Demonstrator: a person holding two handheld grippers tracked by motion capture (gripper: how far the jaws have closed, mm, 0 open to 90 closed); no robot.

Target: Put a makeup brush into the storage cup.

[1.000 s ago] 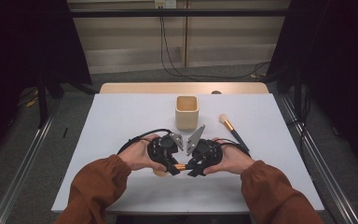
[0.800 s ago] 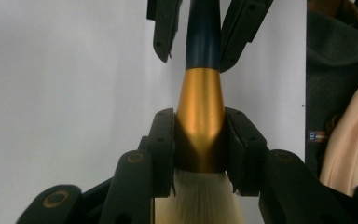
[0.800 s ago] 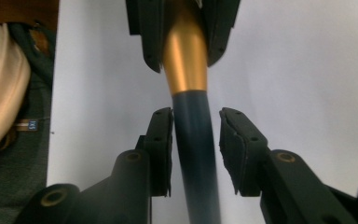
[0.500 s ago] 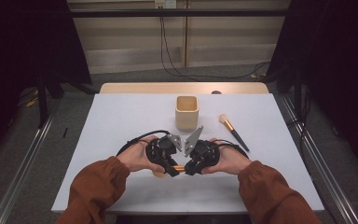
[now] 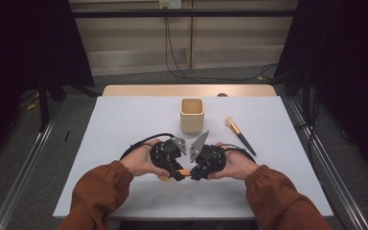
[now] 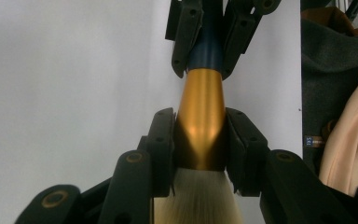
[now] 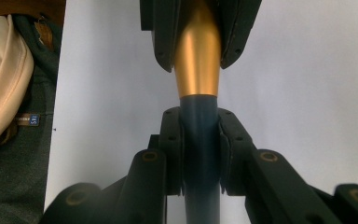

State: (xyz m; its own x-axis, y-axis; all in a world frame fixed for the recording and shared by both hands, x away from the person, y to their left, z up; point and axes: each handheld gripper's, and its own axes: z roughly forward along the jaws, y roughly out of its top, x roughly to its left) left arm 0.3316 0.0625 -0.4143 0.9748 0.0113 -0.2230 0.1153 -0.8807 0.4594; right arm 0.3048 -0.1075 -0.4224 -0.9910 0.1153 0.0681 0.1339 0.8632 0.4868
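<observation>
A makeup brush (image 5: 185,172) with a gold ferrule (image 6: 201,98), a dark blue handle (image 7: 200,154) and pale bristles (image 6: 198,200) hangs level just above the white table (image 5: 124,124), held between both grippers. My left gripper (image 5: 177,172) is shut on the ferrule, its pads (image 6: 164,140) pressing right by the bristles. Facing it, my right gripper (image 5: 195,173) is shut on the blue handle, its jaws having just closed in. In the left gripper view the right gripper (image 6: 209,46) grips the handle above. In the right gripper view the left gripper (image 7: 198,37) clamps the ferrule.
A beige square cup (image 5: 192,115) stands upright behind the hands at the table's middle. A second brush (image 5: 239,135) lies flat to its right. Brown sleeves (image 5: 100,191) come in from the near edge. Metal rails run along both sides of the table.
The right gripper's jaws have drawn in onto the brush handle. Both hands have kept their place near the front of the table.
</observation>
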